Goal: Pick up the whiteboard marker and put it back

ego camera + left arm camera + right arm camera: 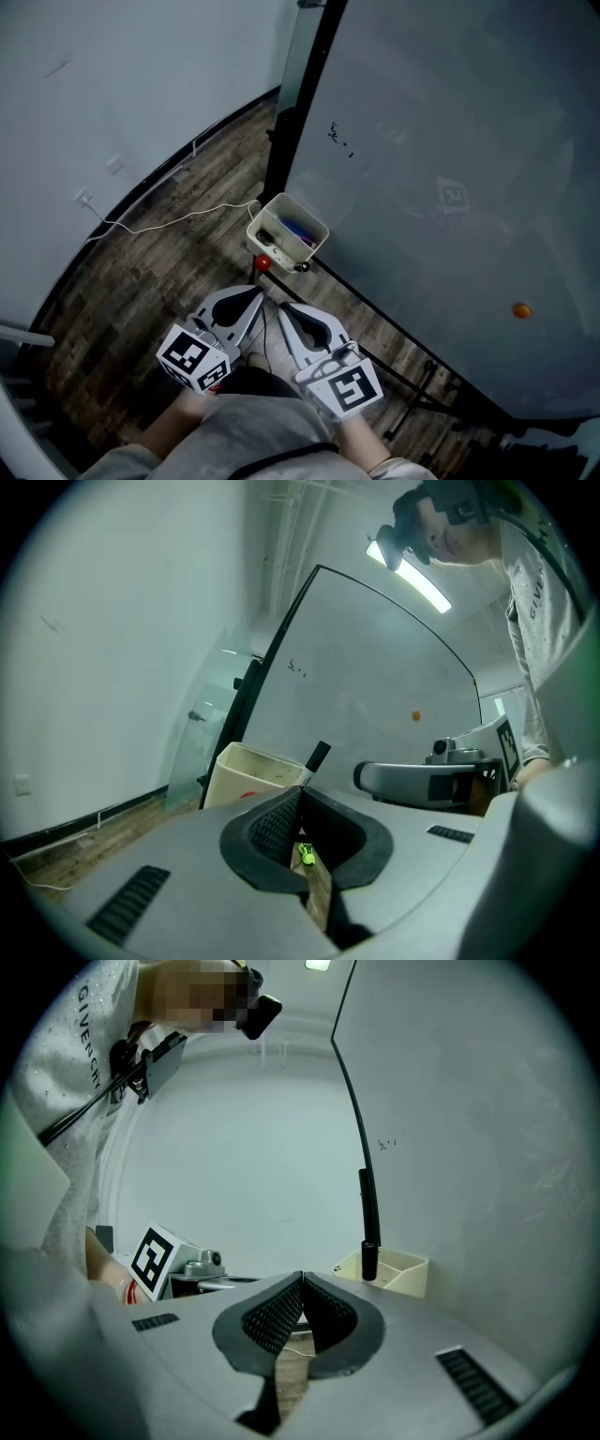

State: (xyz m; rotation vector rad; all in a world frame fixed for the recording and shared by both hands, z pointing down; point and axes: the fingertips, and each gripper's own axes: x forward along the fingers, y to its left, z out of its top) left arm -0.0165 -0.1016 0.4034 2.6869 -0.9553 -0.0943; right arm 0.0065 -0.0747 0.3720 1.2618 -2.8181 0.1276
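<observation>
A white open box (288, 234) hangs at the lower edge of the whiteboard (450, 187), with markers lying inside, one of them blue-purple (300, 230). In the left gripper view a black-capped marker (316, 758) sticks up from that box (246, 766), just beyond my jaw tips. My left gripper (246, 302) and right gripper (291, 314) are side by side, low over the floor and short of the box. Both are shut with nothing between the pads. The right gripper view shows the box (398, 1272) ahead to the right.
The whiteboard's black frame post (298, 103) runs down beside the box. A white cable (178, 218) trails over the wooden floor from a wall socket (84, 198). An orange magnet (521, 310) sits on the board. Black stand legs (412, 403) lie at the lower right.
</observation>
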